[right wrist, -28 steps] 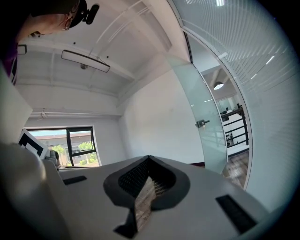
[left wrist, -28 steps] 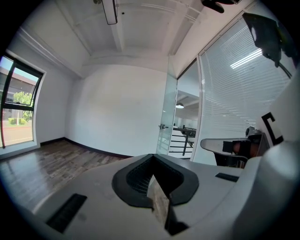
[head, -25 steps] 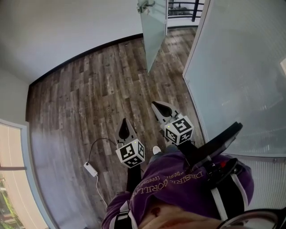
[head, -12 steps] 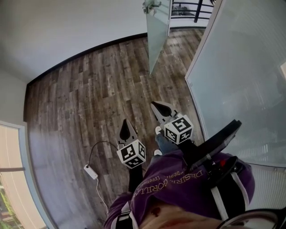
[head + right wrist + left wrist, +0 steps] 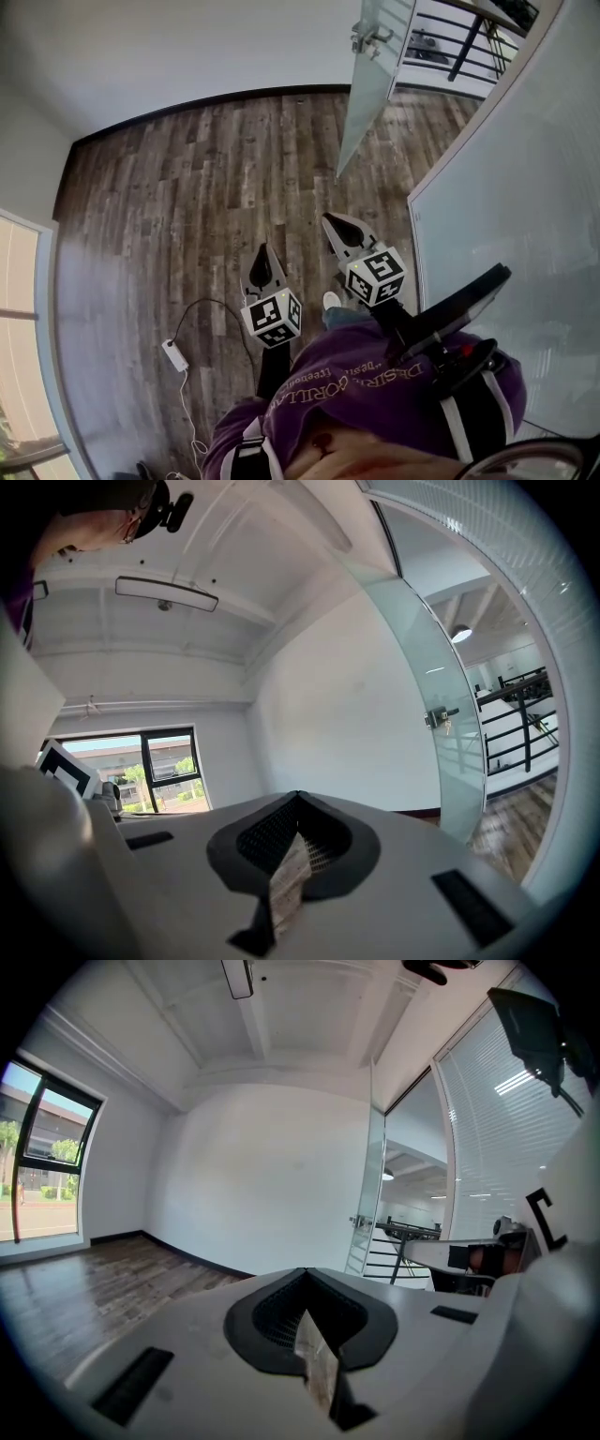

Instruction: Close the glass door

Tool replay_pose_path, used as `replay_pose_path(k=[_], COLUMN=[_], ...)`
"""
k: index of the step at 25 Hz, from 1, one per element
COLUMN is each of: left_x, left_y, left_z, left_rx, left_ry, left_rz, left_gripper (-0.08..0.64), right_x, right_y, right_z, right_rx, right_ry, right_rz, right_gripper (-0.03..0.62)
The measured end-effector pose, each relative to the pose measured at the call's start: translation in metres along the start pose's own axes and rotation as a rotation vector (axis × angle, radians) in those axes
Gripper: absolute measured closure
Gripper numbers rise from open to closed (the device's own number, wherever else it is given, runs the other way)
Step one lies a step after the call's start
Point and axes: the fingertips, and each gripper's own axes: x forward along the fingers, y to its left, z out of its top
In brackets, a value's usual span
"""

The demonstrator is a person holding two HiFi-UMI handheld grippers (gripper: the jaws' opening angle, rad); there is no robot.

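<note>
Approach step, I judge — the left gripper [image 5: 262, 253] and right gripper [image 5: 330, 222], both clenched on nothing, are well apart from the open glass door [image 5: 361, 98]; next, 1 must probably reach its handle [image 5: 366, 39].

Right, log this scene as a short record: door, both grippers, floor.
door: glass door stands open, swung into the room, ahead of the person
handle: metal handle on the door's free edge, nothing touching it
left gripper: left gripper has its jaws together, empty, well short of the door
right gripper: right gripper has its jaws together, empty, also short of the door
floor: wood plank floor; white adapter with its cable lying on it, left of the person
beyond doorway: black railing
</note>
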Motion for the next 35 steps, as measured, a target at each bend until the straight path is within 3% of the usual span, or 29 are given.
replay_pose_path(k=[8, 16, 26, 35], left_x=[0.073, 0.098, 0.150, 0.203], left_y=[-0.015, -0.007, 0.053, 0.148], left_z=[0.019, 0.017, 0.043, 0.083], left_rx=[0.001, -0.016, -0.006, -0.014], left_ry=[-0.006, 0.016, 0.007, -0.023], left_rz=[0.010, 0.047, 0.035, 0.036], left_gripper=[0.560, 0.560, 0.560, 0.560], right_x=[0.047, 0.078, 0.161, 0.262], right_y=[-0.056, -0.073, -0.063, -0.031], right_z=[0.021, 0.019, 0.027, 0.044], right_rx=[-0.004, 0.019, 0.027, -0.003], right_ry=[0.004, 0.031, 0.021, 0.005], right_rz=[0.023, 0.046, 0.041, 0.034], right_gripper=[0.596, 0.596, 0.595, 0.595])
